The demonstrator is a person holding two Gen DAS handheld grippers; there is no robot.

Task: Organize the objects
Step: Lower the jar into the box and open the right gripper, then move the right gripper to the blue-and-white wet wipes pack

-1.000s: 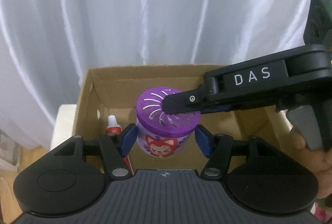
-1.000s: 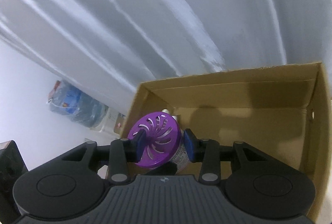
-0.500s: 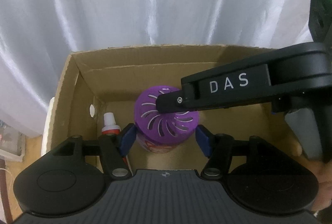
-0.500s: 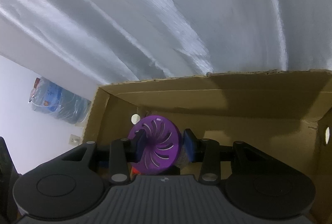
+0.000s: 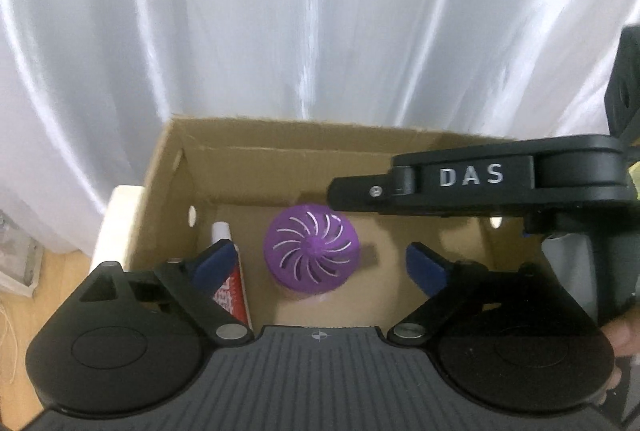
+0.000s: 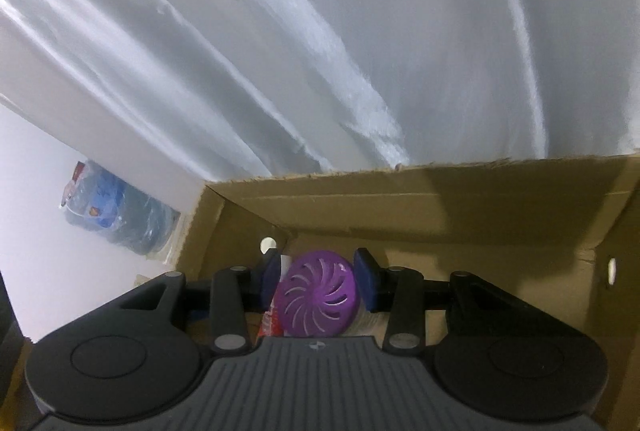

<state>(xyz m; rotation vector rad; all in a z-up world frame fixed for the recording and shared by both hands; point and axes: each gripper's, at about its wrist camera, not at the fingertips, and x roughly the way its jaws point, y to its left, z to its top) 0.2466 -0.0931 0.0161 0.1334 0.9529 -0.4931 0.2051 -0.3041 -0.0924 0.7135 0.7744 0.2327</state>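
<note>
A purple air freshener (image 5: 312, 251) with a slotted lid stands inside the cardboard box (image 5: 256, 167), next to a red and white toothpaste tube (image 5: 230, 275). My left gripper (image 5: 320, 265) hangs over the box with its jaws opening wide. Its blue pads (image 5: 214, 263) stand well clear of the freshener on both sides. My right gripper (image 6: 320, 271) reaches in from the right, one of its fingers (image 5: 360, 193) at the lid's far edge. In the right wrist view its pads (image 6: 366, 281) press on either side of the purple lid (image 6: 316, 299).
A white curtain (image 5: 320, 31) hangs behind the box. The box rests on a white surface (image 5: 116, 215) above a wooden floor (image 5: 24, 291). A blue water jug (image 6: 120, 215) lies at the far left. A person's hand (image 5: 624, 335) holds the right gripper's handle.
My left jaws have spread wide and let go of the air freshener. The freshener has sunk lower into the box, still in the right gripper's pads.
</note>
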